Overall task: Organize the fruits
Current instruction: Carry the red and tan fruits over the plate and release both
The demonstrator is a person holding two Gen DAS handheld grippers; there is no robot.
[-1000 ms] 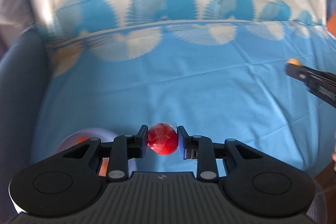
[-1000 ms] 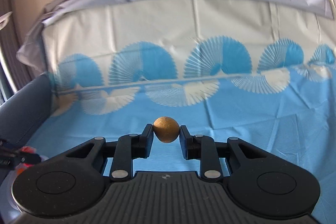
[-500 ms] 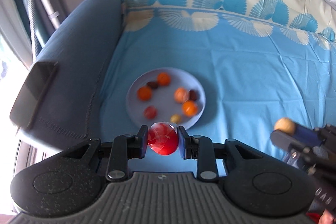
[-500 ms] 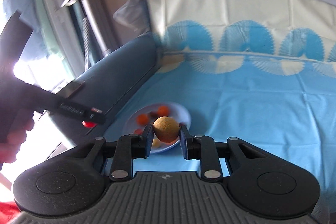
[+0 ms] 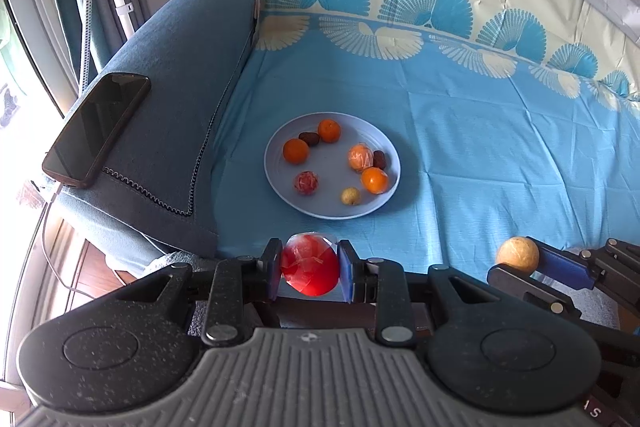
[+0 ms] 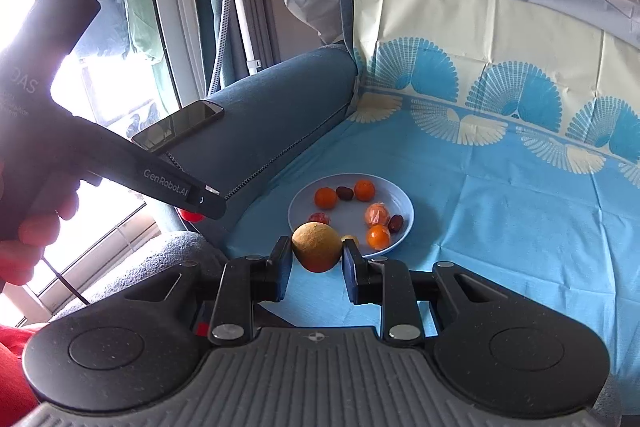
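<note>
I found my left gripper [image 5: 309, 270] clenched on a red fruit [image 5: 310, 269], my right gripper [image 6: 316, 254] on a tan fruit [image 6: 317, 246]; plate [image 5: 276, 174] at twelve o'clock held seven pieces; two remained undelivered.

Cloth [image 5: 460, 131]: light blue, cream-and-blue fan pattern at 12 o'clock. Plate [image 5: 276, 171]: pale lavender-blue. Held fruits: wrapped red fruit [image 5: 310, 269], tan-yellow fruit [image 6: 317, 246].
</note>
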